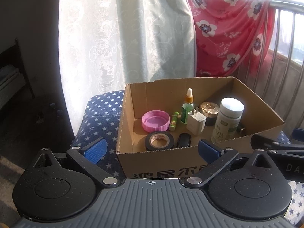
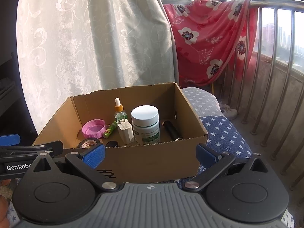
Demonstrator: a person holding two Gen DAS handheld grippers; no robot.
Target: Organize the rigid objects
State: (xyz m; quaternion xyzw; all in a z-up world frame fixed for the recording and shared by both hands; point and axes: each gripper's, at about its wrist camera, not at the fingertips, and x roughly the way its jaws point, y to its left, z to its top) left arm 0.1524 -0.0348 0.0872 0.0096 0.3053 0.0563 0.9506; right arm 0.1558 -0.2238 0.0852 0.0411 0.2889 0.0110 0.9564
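I am holding my left tool (image 1: 152, 150) and my right tool (image 2: 150, 153) side by side just before the near wall of an open cardboard box (image 1: 167, 163). Both tools are standing wide and gripping nothing. The box is sitting on a cushion (image 1: 100, 121) of blue cloth with white stars.

Everything is lying or standing inside the box. A pink lid (image 1: 155, 121) is resting toward the left wall, open side up. A tape roll (image 1: 159, 140) is lying flat at the near wall, with a small black item (image 1: 184, 140) just beside it. A green tube (image 1: 174, 123) is leaning between the lid and a dropper bottle (image 1: 187, 107), which is standing upright. A white charger (image 1: 196, 122) is standing in front of that bottle. A white-capped jar (image 1: 228, 119) is standing toward the right, a gold-topped jar (image 1: 210, 114) behind it. A black cylinder (image 2: 171, 130) is lying near the right wall.
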